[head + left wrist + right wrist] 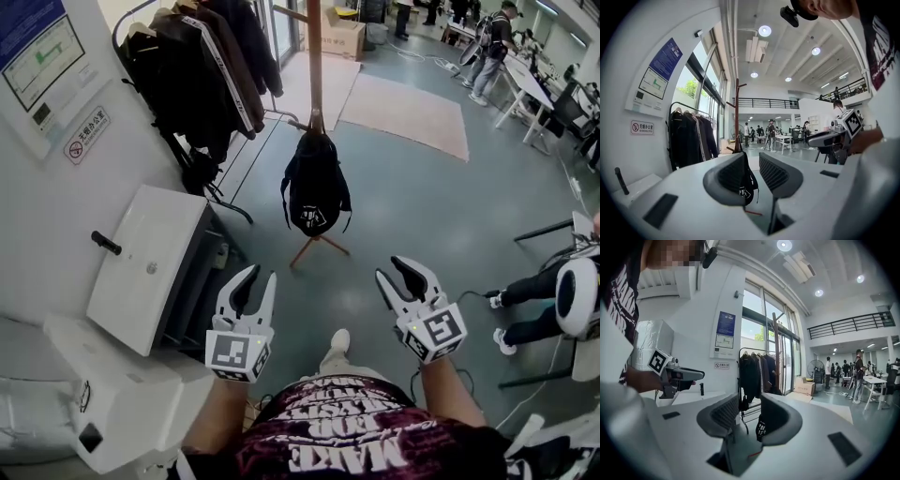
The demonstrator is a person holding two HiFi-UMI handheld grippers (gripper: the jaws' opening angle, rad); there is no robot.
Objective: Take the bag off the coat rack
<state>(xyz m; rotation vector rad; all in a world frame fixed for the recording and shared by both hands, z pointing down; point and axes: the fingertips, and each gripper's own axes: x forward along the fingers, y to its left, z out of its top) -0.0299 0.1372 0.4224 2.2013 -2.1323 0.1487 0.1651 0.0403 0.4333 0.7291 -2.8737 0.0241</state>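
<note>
A black bag (316,187) with a white logo hangs from the wooden coat rack (316,66), a few steps ahead of me on the grey floor. Both grippers are held low in front of my body, well short of the bag. My left gripper (260,277) is open with nothing between its jaws, and so is my right gripper (395,272). In the left gripper view the bag (750,180) shows far off through the gap of the left gripper (752,165). In the right gripper view the bag (761,426) peeks out beside the right gripper (750,409).
A clothes rail with dark jackets (206,66) stands left of the coat rack. White cabinets (150,262) line the wall at my left. A seated person (553,300) is at the right. A beige mat (412,112) and a cardboard box (342,33) lie beyond.
</note>
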